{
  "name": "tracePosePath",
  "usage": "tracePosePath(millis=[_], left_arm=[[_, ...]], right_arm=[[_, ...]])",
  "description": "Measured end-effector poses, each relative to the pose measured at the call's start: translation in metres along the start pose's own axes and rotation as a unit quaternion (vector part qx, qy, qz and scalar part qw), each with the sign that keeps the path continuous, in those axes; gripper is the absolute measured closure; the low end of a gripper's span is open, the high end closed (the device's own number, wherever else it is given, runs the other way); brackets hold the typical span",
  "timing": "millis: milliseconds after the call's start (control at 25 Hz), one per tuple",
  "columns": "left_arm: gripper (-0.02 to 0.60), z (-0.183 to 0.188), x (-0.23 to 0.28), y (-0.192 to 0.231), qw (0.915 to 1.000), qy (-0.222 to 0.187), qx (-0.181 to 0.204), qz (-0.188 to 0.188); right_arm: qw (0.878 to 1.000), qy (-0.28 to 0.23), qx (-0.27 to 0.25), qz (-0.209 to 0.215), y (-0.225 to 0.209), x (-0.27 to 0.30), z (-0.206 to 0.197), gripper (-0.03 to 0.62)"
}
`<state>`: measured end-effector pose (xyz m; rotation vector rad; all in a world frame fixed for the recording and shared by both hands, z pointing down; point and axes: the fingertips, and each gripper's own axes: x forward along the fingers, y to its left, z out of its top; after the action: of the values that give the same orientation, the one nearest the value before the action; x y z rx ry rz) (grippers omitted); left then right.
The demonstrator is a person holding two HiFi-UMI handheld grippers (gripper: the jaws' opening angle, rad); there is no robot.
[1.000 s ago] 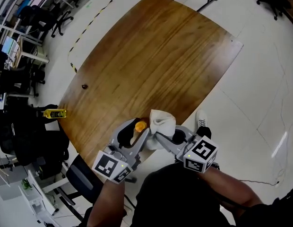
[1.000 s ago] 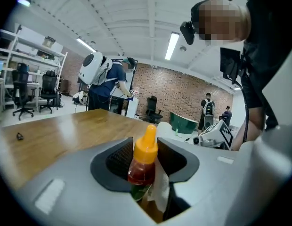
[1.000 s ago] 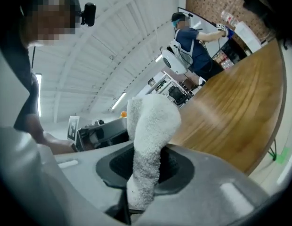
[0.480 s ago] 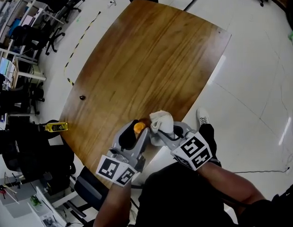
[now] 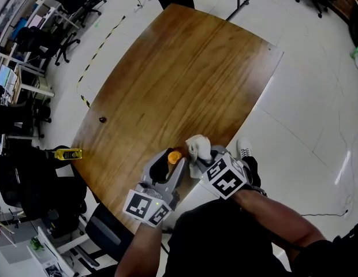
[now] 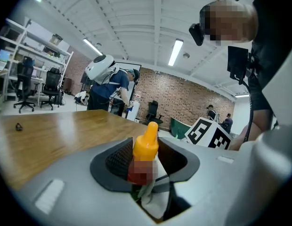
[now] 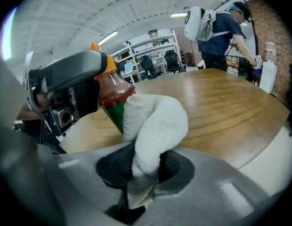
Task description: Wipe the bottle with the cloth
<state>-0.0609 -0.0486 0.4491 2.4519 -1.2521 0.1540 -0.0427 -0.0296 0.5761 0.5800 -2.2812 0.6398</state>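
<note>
Two claws are working over one wooden table (image 5: 185,68). The left claw (image 6: 146,160) is clamping the single bottle (image 6: 145,147). Its jaws are standing wide on either side of the body, and the orange cap is poking up just beyond them. The right claw (image 7: 142,166) is pinching the one white cloth (image 7: 155,119) between its jaws. The cloth is bulging out ahead of its tips and resting against the bottle's green label, just in front of that claw.

White cloth (image 7: 155,126) tight in the right gripper (image 7: 146,166), against the orange-capped bottle (image 7: 113,94); wooden table (image 7: 231,112) beyond
</note>
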Motion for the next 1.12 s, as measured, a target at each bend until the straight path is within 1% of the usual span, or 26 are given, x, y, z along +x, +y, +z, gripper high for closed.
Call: tracePosePath(millis=[80,160,240,280,320,360,440,480,560,640,680,720,760,840,880,1120], left_arm=[[0.405,0.0,0.0,0.0,1.0,-0.001,0.002,0.001],[0.405,-0.001,0.0,-0.002,1.0,-0.003,0.003,-0.001],[0.405,0.0,0.0,-0.005,1.0,-0.006,0.004,-0.004],[0.405,0.001,0.001,-0.006,0.9999,-0.008,0.005,-0.006],[0.405,0.002,0.001,-0.007,0.9999,-0.01,0.006,-0.008],[0.405,0.003,0.001,-0.007,0.9999,-0.012,0.007,-0.009],[0.405,0.003,0.001,-0.008,0.9998,-0.014,0.009,-0.011],[0.405,0.004,0.001,-0.01,0.9998,-0.016,0.011,-0.011],[0.405,0.007,0.004,-0.012,0.9996,-0.02,0.014,-0.016],[0.405,0.009,0.006,-0.013,0.9993,-0.024,0.017,-0.022],[0.405,0.008,0.006,-0.014,0.9992,-0.025,0.018,-0.024],[0.405,0.008,0.006,-0.014,0.9992,-0.025,0.02,-0.025],[0.405,0.007,0.007,-0.015,0.9991,-0.026,0.021,-0.027],[0.405,0.006,0.008,-0.017,0.999,-0.026,0.022,-0.03],[0.405,0.006,0.009,-0.018,0.999,-0.027,0.02,-0.031],[0.402,0.009,0.006,-0.015,0.9987,-0.039,0.01,-0.033]], right_arm=[[1.0,0.023,-0.019,0.007,0.0,0.002,-0.002,0.519],[0.999,0.03,-0.02,0.025,-0.003,-0.003,-0.003,0.518],[0.999,0.009,-0.012,0.052,-0.01,-0.018,-0.001,0.518],[0.997,-0.014,0.004,0.076,-0.015,-0.028,0.001,0.519],[0.992,-0.043,0.034,0.111,-0.021,-0.04,0.006,0.518],[0.982,-0.076,0.075,0.155,-0.027,-0.053,0.013,0.518],[0.949,-0.134,0.155,0.24,-0.041,-0.077,0.035,0.519],[0.932,-0.152,0.178,0.276,-0.048,-0.086,0.047,0.519],[0.907,-0.165,0.186,0.34,-0.052,-0.098,0.072,0.519],[0.888,-0.144,0.167,0.404,-0.04,-0.096,0.094,0.519],[0.882,-0.123,0.15,0.43,-0.031,-0.092,0.101,0.519],[0.88,-0.098,0.129,0.447,-0.021,-0.085,0.105,0.519],[0.881,-0.072,0.106,0.455,-0.014,-0.077,0.106,0.519],[0.886,-0.024,0.065,0.458,-0.006,-0.061,0.103,0.519],[0.886,-0.007,0.054,0.461,-0.005,-0.056,0.101,0.519],[0.863,0.045,0.042,0.501,-0.001,-0.046,0.106,0.519]])
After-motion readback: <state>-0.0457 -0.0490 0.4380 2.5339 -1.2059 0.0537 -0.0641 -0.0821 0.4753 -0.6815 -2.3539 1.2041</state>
